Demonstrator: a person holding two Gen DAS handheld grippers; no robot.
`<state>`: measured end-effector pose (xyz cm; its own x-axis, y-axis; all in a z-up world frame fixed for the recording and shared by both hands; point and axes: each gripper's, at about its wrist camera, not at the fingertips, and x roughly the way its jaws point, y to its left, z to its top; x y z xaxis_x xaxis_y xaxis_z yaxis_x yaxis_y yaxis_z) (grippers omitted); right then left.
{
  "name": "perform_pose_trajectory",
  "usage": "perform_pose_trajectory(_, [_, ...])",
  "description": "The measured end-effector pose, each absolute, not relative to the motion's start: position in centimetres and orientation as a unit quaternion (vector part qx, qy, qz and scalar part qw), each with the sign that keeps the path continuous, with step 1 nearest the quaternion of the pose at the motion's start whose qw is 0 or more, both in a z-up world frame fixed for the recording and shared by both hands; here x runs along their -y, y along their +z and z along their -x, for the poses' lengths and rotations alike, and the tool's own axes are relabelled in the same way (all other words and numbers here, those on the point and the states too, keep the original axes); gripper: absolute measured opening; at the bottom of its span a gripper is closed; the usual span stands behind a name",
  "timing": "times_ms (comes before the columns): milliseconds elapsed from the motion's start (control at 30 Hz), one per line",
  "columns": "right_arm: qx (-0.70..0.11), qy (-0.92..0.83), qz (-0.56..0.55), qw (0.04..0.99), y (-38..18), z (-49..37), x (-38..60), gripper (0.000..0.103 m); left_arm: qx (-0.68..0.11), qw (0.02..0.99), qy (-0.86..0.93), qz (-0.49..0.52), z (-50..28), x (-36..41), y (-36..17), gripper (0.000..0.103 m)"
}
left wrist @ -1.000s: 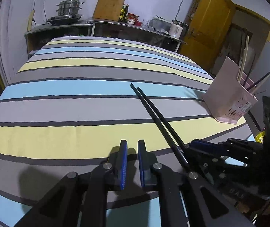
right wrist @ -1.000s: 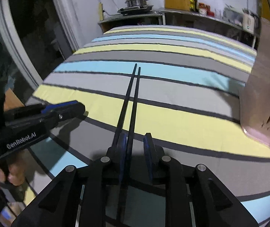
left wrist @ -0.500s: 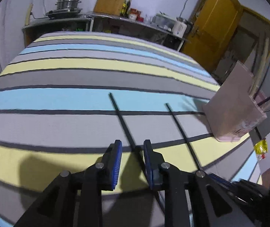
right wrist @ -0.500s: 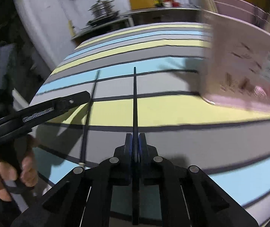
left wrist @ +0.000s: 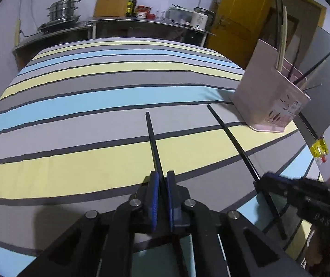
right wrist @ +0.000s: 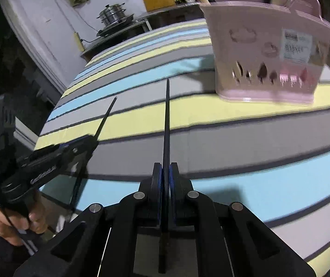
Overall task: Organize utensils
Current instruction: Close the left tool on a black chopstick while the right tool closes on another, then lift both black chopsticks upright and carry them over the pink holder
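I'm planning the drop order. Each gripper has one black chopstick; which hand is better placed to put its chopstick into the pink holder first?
Right. The right gripper sits nearer the pink holder, its chopstick aimed beside it. The left gripper is farther off, beyond the right one.

We see a desk cloth [left wrist: 95,106] striped yellow, sky blue and grey with thin black lines. Both chopsticks [left wrist: 154,143] [right wrist: 166,115] are black, the utensil holder [right wrist: 269,46] pale pink, the gripper pads [left wrist: 154,198] blue, the door [left wrist: 239,16] mustard yellow.
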<state>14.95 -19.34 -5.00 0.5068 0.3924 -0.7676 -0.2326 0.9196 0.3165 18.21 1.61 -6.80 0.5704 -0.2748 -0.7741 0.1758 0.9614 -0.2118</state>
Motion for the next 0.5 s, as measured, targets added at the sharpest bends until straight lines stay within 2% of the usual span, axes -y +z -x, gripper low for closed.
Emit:
perform_pose_trajectory(100, [-0.457,0.189,-0.071,0.866,-4.6,-16.5,18.8,0.013,-0.447,0.884,-0.121,0.067,-18.9,-1.8,-6.6,0.007])
perform_pose_trajectory(200, [-0.452,0.190,-0.052,0.870,-4.4,-18.3,17.8,0.015,-0.446,0.885,-0.115,0.073,-20.1,-1.8,-6.5,0.012])
perform_pose_trajectory(500, [-0.461,0.186,-0.018,0.868,-5.2,-21.9,15.9,0.015,-0.447,0.888,-0.100,0.052,-21.9,-1.0,-6.9,0.013])
